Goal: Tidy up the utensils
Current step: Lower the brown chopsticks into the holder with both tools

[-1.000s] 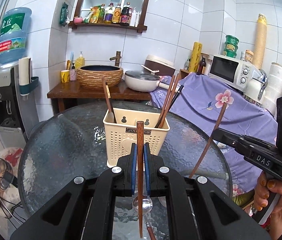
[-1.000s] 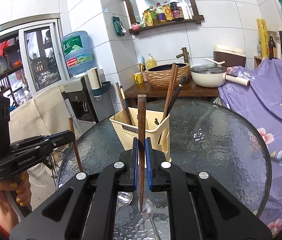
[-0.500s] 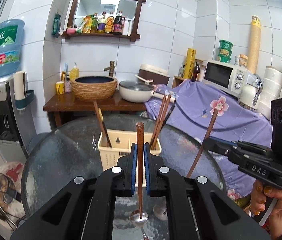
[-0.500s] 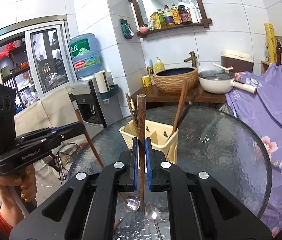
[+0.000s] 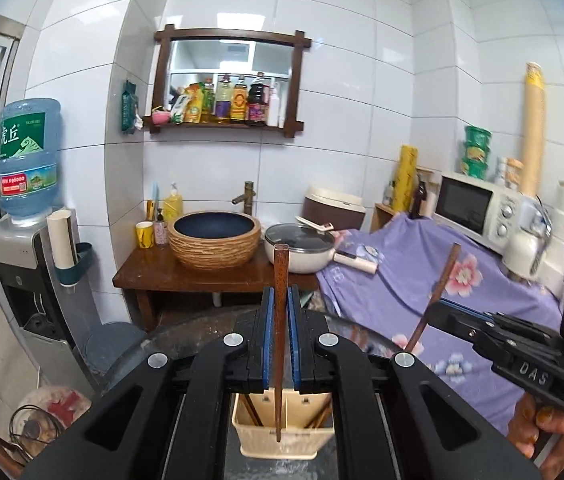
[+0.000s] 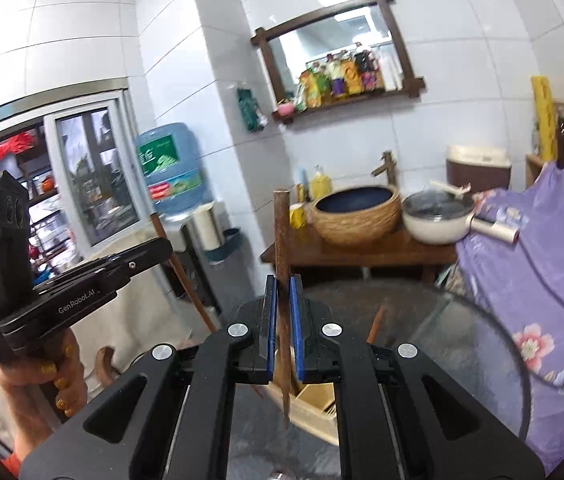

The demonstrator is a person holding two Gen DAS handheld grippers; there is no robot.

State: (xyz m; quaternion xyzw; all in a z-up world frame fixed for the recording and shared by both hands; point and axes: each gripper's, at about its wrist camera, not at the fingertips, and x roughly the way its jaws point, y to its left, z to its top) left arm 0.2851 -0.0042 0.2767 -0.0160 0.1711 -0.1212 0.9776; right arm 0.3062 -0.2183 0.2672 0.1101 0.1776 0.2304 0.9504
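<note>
Left gripper (image 5: 278,312): upright brown chopstick (image 5: 281,280)

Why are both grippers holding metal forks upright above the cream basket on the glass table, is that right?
Not forks. The left wrist view shows the left gripper clamped on a wooden-handled utensil; the right gripper holds another. Otherwise right: both stand upright over the basket.

two grippers: the left gripper (image 5: 279,336) and the right gripper (image 6: 281,328), one wooden-handled utensil (image 5: 280,320) in each. one cream utensil basket (image 5: 282,428) with two compartments. one glass table (image 6: 462,340), one basin (image 5: 214,240), one lidded pan (image 5: 300,252), one microwave (image 5: 478,208), one water bottle (image 5: 28,156), one purple floral cloth (image 5: 422,280). the shelf bottles are too crowded to count.
</note>
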